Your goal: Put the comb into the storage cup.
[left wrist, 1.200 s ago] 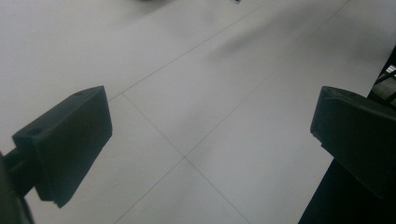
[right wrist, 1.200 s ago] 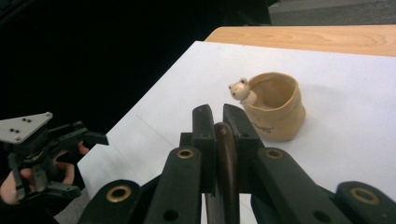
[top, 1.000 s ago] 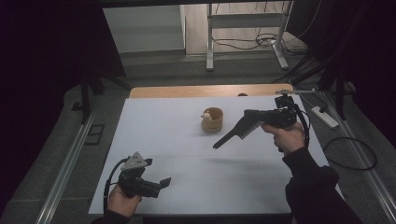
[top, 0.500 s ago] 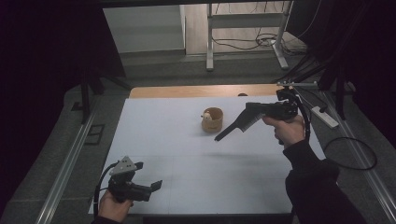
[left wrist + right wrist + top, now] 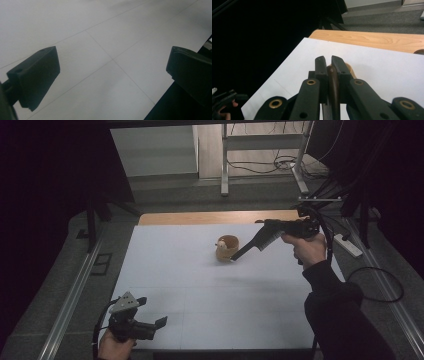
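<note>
Right gripper [image 5: 234, 258] clenched on wall of small wooden bowl [image 5: 227, 247] on white table [image 5: 200, 290], left gripper [image 5: 161, 322] released near front edge, no legible writing.

you face a white table top [image 5: 200, 285] with a wooden strip [image 5: 200, 217] along its far edge; grey floor [image 5: 165, 187] and cables [image 5: 260, 167] lie beyond.

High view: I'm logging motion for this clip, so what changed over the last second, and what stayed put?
The right gripper swung its dark tool, clamped between its jaws, down to the near rim of the wooden bowl. The left gripper drew back toward the table's near edge, jaws apart and empty. The bowl kept its place, a small pale thing inside it.
</note>
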Available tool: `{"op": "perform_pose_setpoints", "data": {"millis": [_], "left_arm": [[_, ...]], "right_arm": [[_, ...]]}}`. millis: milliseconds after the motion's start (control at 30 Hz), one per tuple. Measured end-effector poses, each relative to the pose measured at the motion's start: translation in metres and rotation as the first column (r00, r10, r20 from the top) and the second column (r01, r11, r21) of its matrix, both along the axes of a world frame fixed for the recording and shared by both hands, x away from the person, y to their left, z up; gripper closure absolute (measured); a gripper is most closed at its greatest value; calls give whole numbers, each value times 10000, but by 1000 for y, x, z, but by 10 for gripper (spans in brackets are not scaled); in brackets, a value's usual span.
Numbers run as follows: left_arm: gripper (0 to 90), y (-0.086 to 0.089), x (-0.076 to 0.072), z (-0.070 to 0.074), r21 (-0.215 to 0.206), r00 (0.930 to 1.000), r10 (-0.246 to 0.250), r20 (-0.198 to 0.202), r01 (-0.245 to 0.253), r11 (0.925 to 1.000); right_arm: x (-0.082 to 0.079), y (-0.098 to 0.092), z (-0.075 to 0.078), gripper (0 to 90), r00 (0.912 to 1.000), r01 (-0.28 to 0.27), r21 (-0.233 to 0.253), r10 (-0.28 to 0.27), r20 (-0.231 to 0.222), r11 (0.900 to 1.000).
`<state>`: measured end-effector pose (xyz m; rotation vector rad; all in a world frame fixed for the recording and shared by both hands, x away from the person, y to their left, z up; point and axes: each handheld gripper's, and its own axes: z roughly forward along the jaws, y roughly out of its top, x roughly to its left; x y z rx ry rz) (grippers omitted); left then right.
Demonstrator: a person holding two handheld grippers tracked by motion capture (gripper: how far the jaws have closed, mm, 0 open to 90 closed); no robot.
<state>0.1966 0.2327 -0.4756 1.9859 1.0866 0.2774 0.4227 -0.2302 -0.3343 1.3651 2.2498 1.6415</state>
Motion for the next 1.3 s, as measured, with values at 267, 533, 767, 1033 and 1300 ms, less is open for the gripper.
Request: {"op": "perform_pose_setpoints", "data": {"millis": [267, 533, 767, 1033, 1300], "left_arm": [[0, 1, -4, -1, 125, 10000, 5, -22, -5, 9999], [0, 3, -6, 0, 179, 9999, 133, 56, -134, 9998], [0, 3, -7, 0, 257, 9999, 145, 47, -146, 9996], [0, 3, -7, 0, 276, 9999, 137, 13, -138, 9995], [0, 3, -6, -1, 235, 9998, 184, -51, -182, 9996]], "right_arm": [[11, 5, 7, 843, 9997, 257, -47, -256, 32, 9997], [21, 10, 10, 843, 9988, 492, -16, -492, 38, 9988], [29, 13, 14, 843, 9975, 706, -78, -705, 101, 9975], [38, 16, 13, 843, 9955, 941, -186, -939, 109, 9954], [46, 25, 10, 842, 9939, 1089, -420, -1080, 229, 9932]]}}
